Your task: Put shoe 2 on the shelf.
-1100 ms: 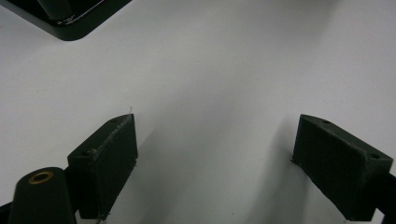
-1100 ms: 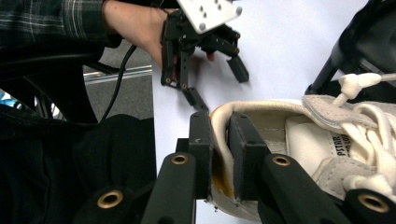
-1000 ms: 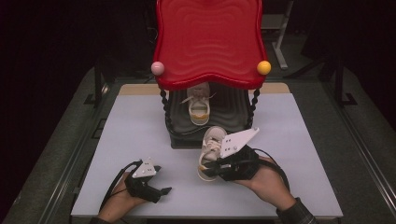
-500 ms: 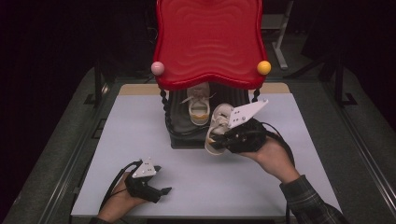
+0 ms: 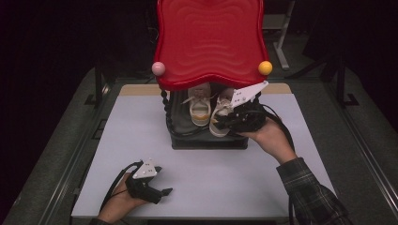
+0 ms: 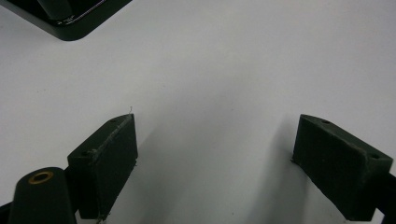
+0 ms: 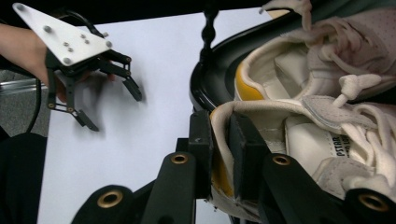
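Right gripper (image 7: 219,154) jaws pinch a white sneaker (image 7: 327,154), tongue label unreadable; left gripper (image 6: 215,172) jaws wide, empty

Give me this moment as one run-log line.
right gripper: shut on shoe heel, at rack beside first shoe | left gripper: open, idle on table | step: placing second shoe

We see a stand (image 5: 209,140) at the middle of the tabletop's (image 5: 141,136) far edge, one shoe (image 5: 199,107) inside it. A second shoe (image 5: 220,117) sits just right of the first, our right gripper (image 5: 226,121) on its heel. Our left gripper (image 5: 159,193) rests near the near-left corner.
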`<state>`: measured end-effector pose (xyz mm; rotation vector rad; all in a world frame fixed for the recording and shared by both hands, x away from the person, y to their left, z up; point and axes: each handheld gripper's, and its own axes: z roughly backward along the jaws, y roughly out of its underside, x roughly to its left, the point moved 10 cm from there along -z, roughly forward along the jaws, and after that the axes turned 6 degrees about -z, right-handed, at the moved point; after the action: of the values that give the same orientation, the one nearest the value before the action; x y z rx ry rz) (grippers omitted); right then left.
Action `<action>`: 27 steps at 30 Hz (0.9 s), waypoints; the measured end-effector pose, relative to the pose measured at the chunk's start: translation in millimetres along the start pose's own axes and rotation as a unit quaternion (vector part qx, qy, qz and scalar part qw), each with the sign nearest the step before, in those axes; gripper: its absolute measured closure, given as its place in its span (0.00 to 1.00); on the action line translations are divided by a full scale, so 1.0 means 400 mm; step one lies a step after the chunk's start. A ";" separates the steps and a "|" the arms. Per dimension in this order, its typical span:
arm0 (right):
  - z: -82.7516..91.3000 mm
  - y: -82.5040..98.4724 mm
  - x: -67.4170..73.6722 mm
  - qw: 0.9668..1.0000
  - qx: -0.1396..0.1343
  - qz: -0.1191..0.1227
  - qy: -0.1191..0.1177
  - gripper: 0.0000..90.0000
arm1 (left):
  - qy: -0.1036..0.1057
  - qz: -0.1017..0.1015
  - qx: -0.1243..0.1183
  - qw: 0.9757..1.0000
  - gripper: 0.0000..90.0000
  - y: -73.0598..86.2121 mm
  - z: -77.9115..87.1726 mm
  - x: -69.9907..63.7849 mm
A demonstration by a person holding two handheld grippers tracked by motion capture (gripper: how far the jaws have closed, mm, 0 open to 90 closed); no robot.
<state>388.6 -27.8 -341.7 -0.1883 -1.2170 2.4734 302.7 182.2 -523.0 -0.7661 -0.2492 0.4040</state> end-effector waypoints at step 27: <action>-0.055 0.031 -0.036 0.999 0.000 0.013 0.039 0.76 | -0.003 0.005 0.009 1.000 0.14 -0.002 0.000 0.001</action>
<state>404.5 -24.0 -365.8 -0.3003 -1.1898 2.4628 303.2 181.8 -522.5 -0.7485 -0.2462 0.4169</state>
